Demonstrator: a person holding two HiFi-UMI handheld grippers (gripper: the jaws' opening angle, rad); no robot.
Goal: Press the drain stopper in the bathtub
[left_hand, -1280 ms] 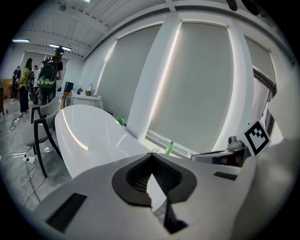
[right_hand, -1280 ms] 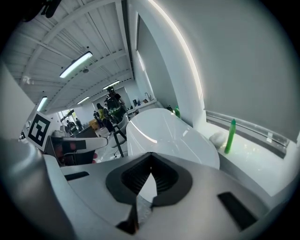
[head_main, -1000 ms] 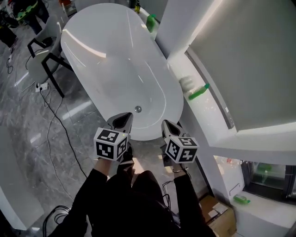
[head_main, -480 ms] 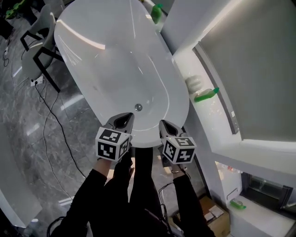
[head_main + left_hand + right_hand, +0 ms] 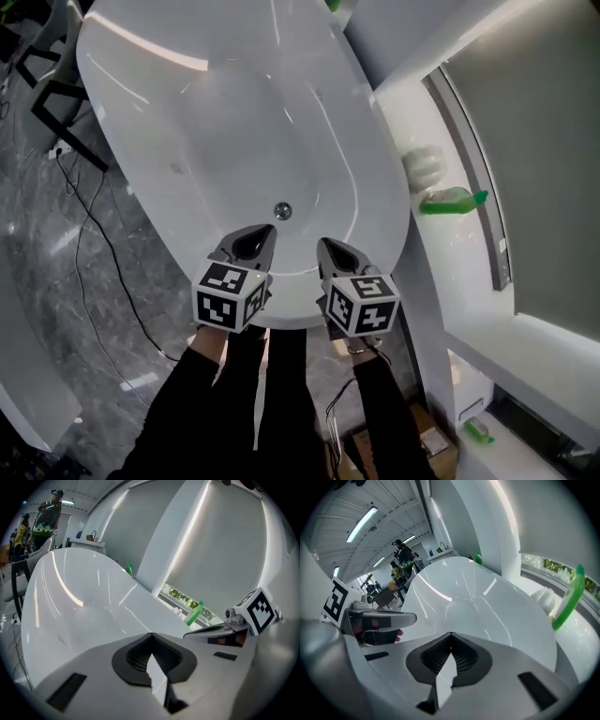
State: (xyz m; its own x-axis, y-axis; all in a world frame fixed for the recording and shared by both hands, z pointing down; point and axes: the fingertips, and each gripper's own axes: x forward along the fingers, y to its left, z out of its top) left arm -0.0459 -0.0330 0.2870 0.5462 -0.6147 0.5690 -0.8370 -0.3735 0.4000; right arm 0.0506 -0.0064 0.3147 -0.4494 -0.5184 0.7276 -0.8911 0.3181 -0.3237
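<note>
Bathtub (image 5: pixel 187 112) closer, far end off-frame

V. bright, glare on tub (image 5: pixel 234 131), fisheye edges

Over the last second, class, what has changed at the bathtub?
The person stepped closer, bringing the left claw and right claw over the near rim of the bathtub. Nothing was grasped or released. Both claws stay shut and empty; the drain stopper remains untouched.

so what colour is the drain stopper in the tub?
Shiny silver metal: the drain stopper stands out against the white bathtub. Best seen in the head view.
</note>
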